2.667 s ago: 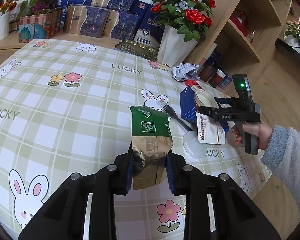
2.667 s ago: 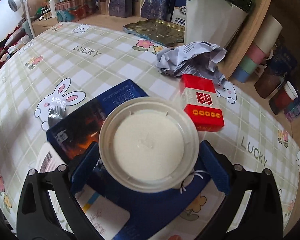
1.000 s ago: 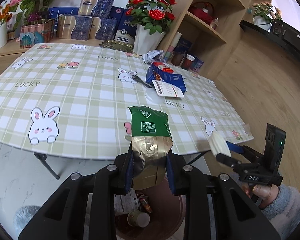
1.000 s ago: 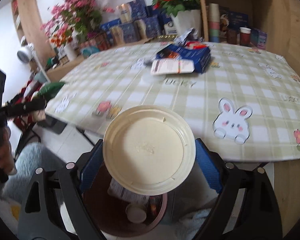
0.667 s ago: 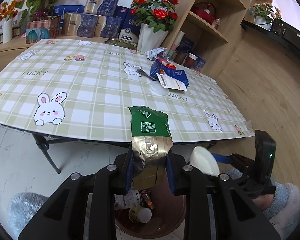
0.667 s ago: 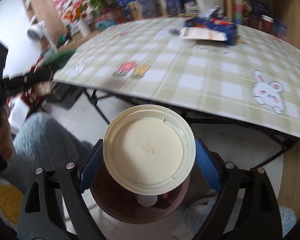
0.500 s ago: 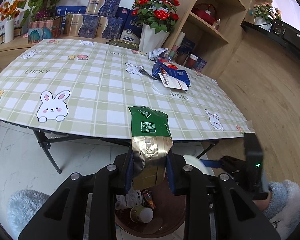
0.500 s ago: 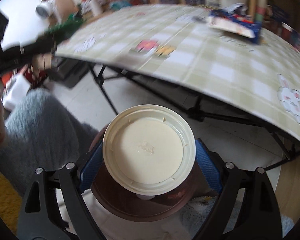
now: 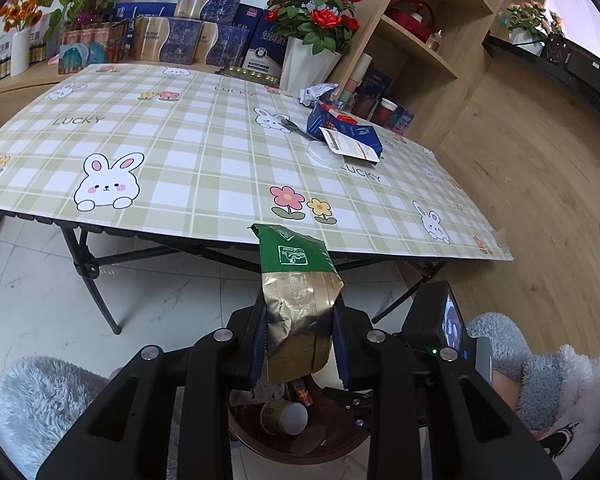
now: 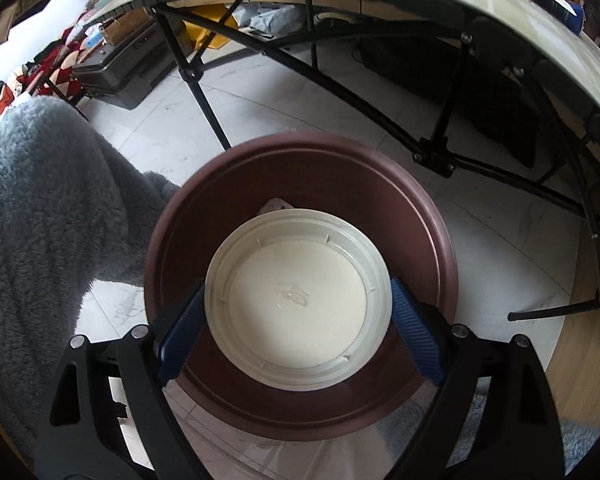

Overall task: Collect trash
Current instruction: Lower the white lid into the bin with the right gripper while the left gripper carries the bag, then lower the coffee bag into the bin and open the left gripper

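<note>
My left gripper (image 9: 299,342) is shut on a green and gold foil pouch (image 9: 296,296), held above a brown round bin (image 9: 296,446) on the floor in front of the table. A paper cup (image 9: 284,417) and wrappers lie inside that bin. My right gripper (image 10: 298,322) is shut on a cream round lid (image 10: 298,304), its blue pads pressing both edges. The lid hangs directly over the brown bin (image 10: 300,184), pointing steeply down. In the left wrist view the right gripper's body (image 9: 434,334) shows just right of the pouch.
A table with a green checked bunny cloth (image 9: 188,152) carries a blue packet (image 9: 346,134), a crumpled wrapper (image 9: 316,92) and a clear lid (image 9: 322,154). Black folding legs (image 10: 432,152) stand behind the bin. Grey fleece clothing (image 10: 44,208) is at the left. Shelves (image 9: 420,40) stand right.
The right gripper has dropped and tipped downward with the lid, from beside the table edge to over the bin. The left gripper has sunk a little with the pouch toward the bin.
</note>
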